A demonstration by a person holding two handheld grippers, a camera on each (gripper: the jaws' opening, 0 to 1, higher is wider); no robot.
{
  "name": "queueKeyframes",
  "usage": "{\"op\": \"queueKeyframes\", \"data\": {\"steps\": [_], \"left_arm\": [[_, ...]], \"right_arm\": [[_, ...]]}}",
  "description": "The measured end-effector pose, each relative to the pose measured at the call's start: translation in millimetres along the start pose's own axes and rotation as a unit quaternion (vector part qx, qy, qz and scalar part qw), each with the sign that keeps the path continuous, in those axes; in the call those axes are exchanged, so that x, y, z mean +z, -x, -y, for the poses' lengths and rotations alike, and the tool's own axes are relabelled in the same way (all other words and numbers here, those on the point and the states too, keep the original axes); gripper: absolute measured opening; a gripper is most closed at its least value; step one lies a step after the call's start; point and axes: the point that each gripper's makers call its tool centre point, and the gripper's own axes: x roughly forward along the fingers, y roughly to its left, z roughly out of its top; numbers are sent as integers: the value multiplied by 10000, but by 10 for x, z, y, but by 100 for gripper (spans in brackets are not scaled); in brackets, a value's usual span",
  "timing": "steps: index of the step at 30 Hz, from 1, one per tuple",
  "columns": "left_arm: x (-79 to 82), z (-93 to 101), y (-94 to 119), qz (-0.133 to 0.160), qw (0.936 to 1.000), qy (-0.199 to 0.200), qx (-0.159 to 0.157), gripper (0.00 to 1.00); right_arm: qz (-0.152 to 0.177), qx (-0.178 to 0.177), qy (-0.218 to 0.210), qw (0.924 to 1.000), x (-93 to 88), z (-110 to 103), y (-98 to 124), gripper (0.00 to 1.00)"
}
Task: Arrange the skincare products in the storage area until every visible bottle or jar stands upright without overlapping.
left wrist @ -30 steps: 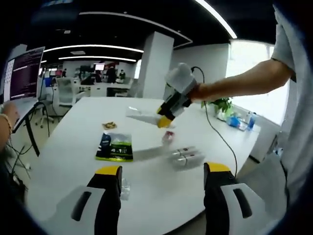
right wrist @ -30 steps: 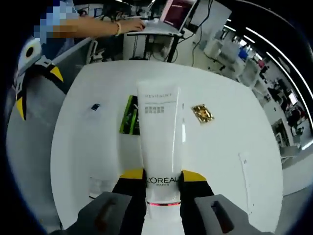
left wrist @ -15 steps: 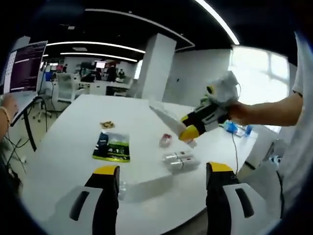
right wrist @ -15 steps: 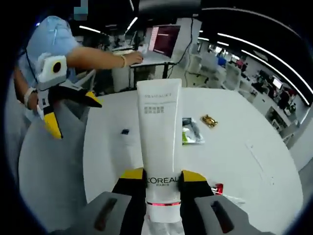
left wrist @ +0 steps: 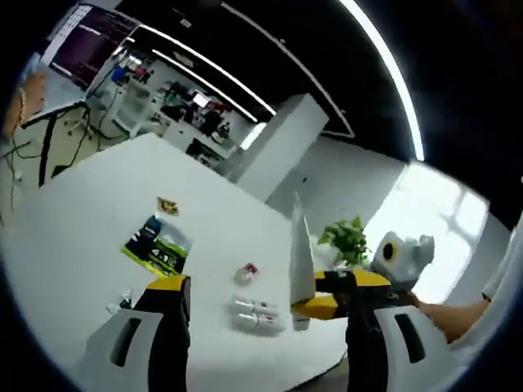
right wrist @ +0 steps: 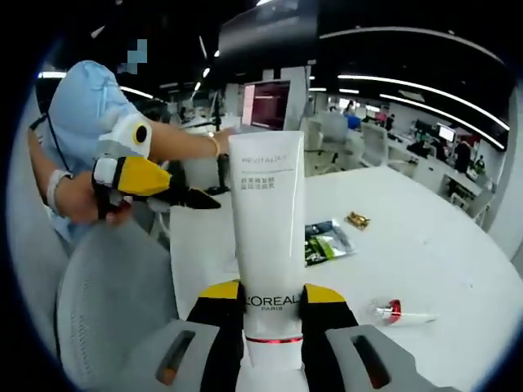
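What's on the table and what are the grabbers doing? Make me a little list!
right gripper: shut on the white tube, held off the table
left gripper: open, holding nothing
table: white, round
green packet: lying flat
gold wrapper: beyond the packet
red-capped item: lying on its side

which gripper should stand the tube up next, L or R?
Right. The right gripper is already shut on the white tube. The left gripper is open and holds nothing, above the white table.
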Motion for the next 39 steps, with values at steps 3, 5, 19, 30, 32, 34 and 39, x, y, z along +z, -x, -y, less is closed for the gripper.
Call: {"op": "queueKeyframes", "data": {"steps": [3,5,19,30,32,34,39], "left_arm": [[-121,63,-6,-86,9988,419,-253,70],[-171,33,23,-43,9980,553,-295,68],[-301,100,-2,-411,9984,-129,-368,60],[-308,80,-2,-431,9978,-340,-360,47],[-309,59,3,-442,9980,-311,-323,42],[-304,48,6,-436,9982,-275,-315,41],[-329,72,9,-497,9979,-187,-364,37]], "right_arm": [[50,36,-80,9999,-31,-112,12,19],[78,107,-233,9996,-52,-179,8,19],[-16,112,99,9999,-46,-469,-101,19],[-45,218,252,9994,-13,-592,-124,19],[-62,237,287,9993,-10,-614,-125,19],[-70,258,297,9992,-6,-632,-123,19],[-143,236,261,9993,-21,-646,-124,19]]}}
